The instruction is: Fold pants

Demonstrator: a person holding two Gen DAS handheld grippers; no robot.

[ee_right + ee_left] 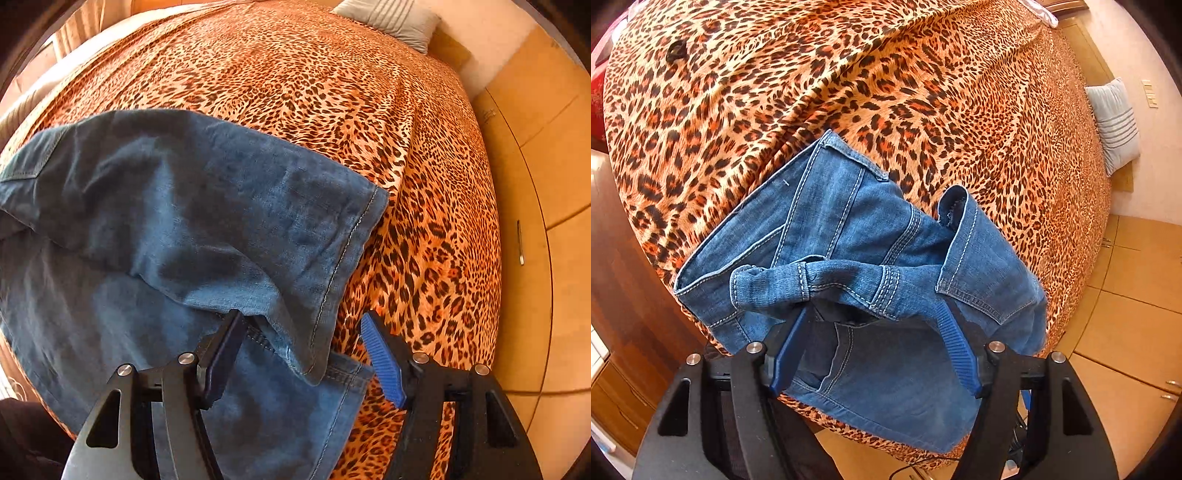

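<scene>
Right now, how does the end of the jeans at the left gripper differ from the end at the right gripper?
The left gripper sits at the waistband, with belt loops and thick seams. The right gripper sits at the leg hems, plain with one stitch line. Both ends lie on the leopard bedspread, under open jaws.

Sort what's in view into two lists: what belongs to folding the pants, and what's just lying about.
Part of the job:
- jeans
- left gripper, open
- right gripper, open
- leopard-print bedspread, the work surface

Just lying about:
- grey pillow
- small dark object on the bedspread
- wooden cabinets
</scene>
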